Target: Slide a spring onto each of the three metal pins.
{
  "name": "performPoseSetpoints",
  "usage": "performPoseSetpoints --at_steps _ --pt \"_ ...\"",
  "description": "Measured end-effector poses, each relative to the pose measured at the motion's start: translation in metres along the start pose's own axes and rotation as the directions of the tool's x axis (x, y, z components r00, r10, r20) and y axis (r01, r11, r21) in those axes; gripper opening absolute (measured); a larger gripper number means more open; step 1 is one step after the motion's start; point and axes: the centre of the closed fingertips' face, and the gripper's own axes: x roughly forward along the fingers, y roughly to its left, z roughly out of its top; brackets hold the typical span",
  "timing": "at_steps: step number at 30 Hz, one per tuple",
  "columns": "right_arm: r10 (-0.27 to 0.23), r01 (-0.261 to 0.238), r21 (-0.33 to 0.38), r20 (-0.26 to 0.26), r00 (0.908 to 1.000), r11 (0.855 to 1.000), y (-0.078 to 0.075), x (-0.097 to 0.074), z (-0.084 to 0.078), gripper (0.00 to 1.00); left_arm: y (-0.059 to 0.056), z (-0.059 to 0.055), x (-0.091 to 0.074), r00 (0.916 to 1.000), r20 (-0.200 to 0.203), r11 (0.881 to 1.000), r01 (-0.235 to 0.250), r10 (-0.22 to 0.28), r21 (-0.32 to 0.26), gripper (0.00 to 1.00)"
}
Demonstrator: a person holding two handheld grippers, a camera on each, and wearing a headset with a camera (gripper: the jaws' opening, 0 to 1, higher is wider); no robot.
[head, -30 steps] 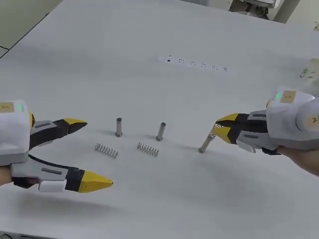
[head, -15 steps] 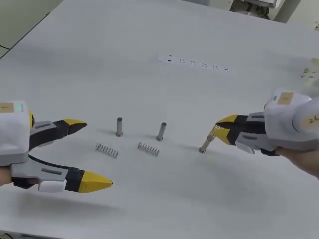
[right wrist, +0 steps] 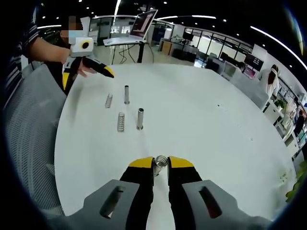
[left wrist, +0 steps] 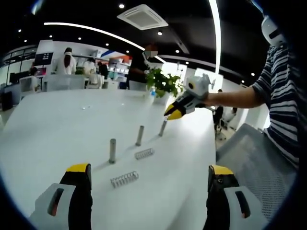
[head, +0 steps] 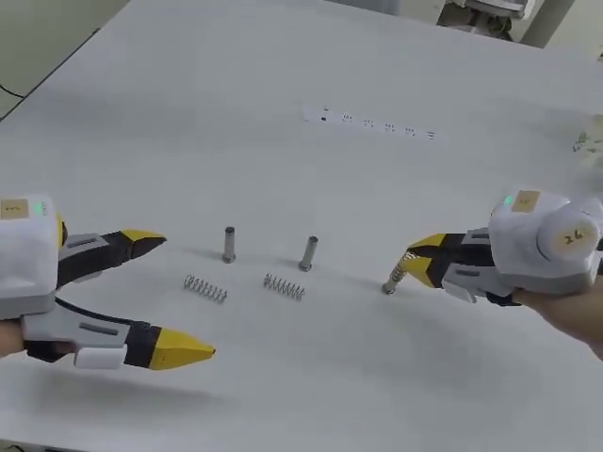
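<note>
Head view: pin C [head: 389, 282] leans with its top toward 2 o'clock, into the jaw tips of the right tool [head: 415, 262]. Spring 3 [head: 402, 266] sits at the pin's upper end, pinched between the nearly closed jaws. Coil and jaws cover the pin's top. How far the coil has passed over the pin is too small to resolve.

Right gripper view: this tool's own jaws hide pin C. Spring 3 is seen end-on, clamped between the yellow tips.

Left tool [head: 187, 297]: at 8 o'clock of the head view, jaws spread wide, nothing in them. Its body is cut off by the frame edge. Spring 1 [head: 204, 288] lies flat on the surface [head: 301, 395] just beyond the jaw mouth, toward 3 o'clock, apart from both tips.

Pin A [head: 229, 244] stands upright and bare at 1 o'clock of spring 1. Pin B [head: 308, 253] is likewise upright and bare. Spring 2 [head: 284, 286] lies flat at 7 o'clock of pin B, just beside it.

Left gripper view: the three pins run in a row toward 1 o'clock, and the right tool's tips meet the top of the farthest one. A striped sleeve [left wrist: 280, 91] sits at 3 o'clock.

Right gripper view: the left tool is at 10 o'clock, well apart from the pins.
</note>
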Motion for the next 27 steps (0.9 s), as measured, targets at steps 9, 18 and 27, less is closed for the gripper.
performPoseSetpoints --at_steps 9,18,27 --pt "0.008 -0.008 0.022 -0.023 0.9997 1.0 0.001 0.011 -0.011 0.08 0.0 0.0 -0.003 1.0 -0.001 1.0 -0.003 0.003 0.0 0.98" --pt "0.017 -0.016 0.024 -0.045 0.9988 1.0 0.003 0.015 -0.019 0.08 -0.001 0.001 -0.003 1.0 0.001 1.0 -0.002 0.002 0.0 0.98" --pt "0.018 -0.016 0.039 -0.043 0.9989 0.999 0.003 0.015 -0.02 0.08 -0.002 -0.001 -0.003 1.0 -0.002 1.0 0.0 0.0 -0.001 0.98"
